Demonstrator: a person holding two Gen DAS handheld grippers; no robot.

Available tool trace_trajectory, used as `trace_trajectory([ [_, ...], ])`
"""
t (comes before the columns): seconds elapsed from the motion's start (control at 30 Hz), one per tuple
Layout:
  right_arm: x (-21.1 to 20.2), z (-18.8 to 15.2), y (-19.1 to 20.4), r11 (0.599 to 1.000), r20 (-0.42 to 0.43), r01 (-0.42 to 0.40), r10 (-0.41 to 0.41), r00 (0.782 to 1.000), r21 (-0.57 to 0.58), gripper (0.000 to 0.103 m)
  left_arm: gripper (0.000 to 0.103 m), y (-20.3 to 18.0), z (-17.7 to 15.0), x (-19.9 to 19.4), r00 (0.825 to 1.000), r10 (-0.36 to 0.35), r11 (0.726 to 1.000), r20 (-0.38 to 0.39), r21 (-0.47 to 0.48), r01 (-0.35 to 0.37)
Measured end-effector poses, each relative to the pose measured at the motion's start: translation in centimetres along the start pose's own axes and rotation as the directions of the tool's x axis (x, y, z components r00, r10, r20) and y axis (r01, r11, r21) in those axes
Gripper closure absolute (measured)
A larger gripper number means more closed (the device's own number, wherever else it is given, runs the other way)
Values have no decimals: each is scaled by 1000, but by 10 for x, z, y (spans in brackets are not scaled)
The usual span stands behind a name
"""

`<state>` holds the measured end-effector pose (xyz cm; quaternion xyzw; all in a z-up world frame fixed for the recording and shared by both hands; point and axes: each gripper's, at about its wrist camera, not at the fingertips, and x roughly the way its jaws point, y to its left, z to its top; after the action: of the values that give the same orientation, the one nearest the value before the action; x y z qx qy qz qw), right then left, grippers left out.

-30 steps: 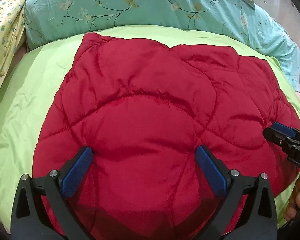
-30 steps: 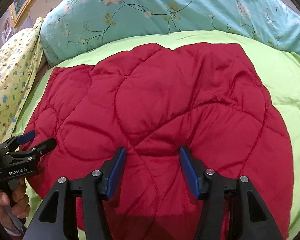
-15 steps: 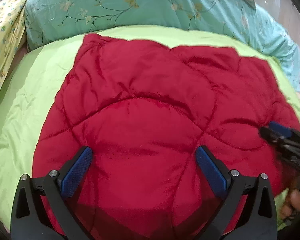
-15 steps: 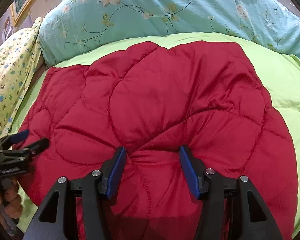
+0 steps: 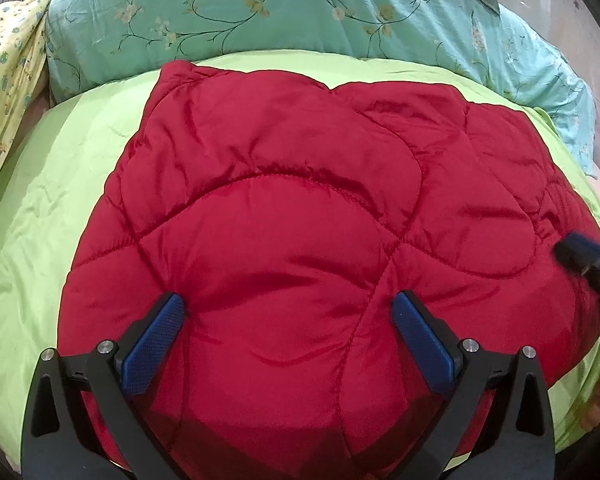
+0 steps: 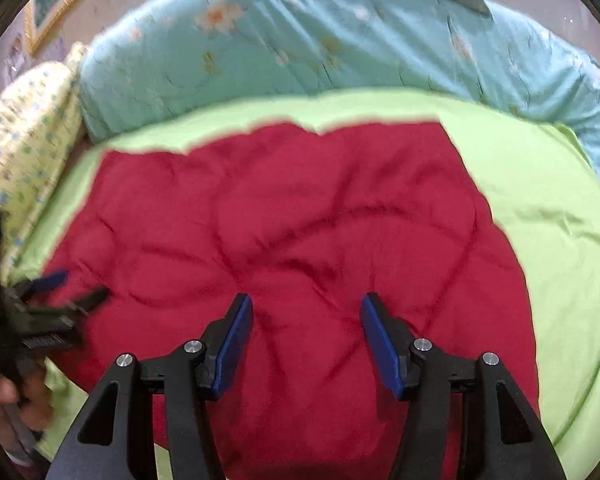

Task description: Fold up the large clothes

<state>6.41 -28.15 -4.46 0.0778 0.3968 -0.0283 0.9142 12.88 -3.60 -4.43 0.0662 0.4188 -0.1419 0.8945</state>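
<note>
You have one red quilted comforter (image 5: 284,216) lying folded on the lime-green bed sheet (image 5: 32,216). Behind it lie two more bedding pieces: one teal floral quilt (image 5: 260,12) and one yellow printed one (image 5: 4,80). Your left tool (image 5: 288,320) is spread wide, pinching nothing. Your right tool (image 6: 306,320) is also spread, its jaws just eased wider, with only the comforter's top beneath them.

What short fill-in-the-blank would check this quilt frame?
The quilted item between the left tongs is coloured ____.
It lies on a sheet coloured ____.
Behind it lies a teal duvet printed with ____.
Both the left and the right tongs stand ____.

Missing: red; green; flowers; open
</note>
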Motion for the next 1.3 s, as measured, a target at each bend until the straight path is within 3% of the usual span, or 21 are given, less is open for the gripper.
trace_trajectory([
  [0.17, 8, -2, 8, 998, -6, 49, -49, 999, -33, 44, 0, 0, -3, 2, 1000, 8, 1000, 8, 5, -8],
  [0.73, 2, -7, 1, 1000, 3, 5, -5, 1000, 4, 44, 0, 4, -4, -13, 1000, -18, 999, -22, 27, 19],
  [0.93, -31, -12, 2, 999, 48, -30, 28, 998, 33, 44, 0, 6, -20, -38, 1000, -7, 1000, -2, 29, 7],
  [1.07, -56, -29, 10, 999, 63, -54, 54, 997, 5, 25, 0, 7, -33, -49, 1000, -1, 1000, -1, 10, 1],
  [1.3, -80, -58, 16, 998, 24, -63, 64, 998, -17, 16, 0, 6, -56, -60, 1000, 19, 1000, -21, 0, -19],
])
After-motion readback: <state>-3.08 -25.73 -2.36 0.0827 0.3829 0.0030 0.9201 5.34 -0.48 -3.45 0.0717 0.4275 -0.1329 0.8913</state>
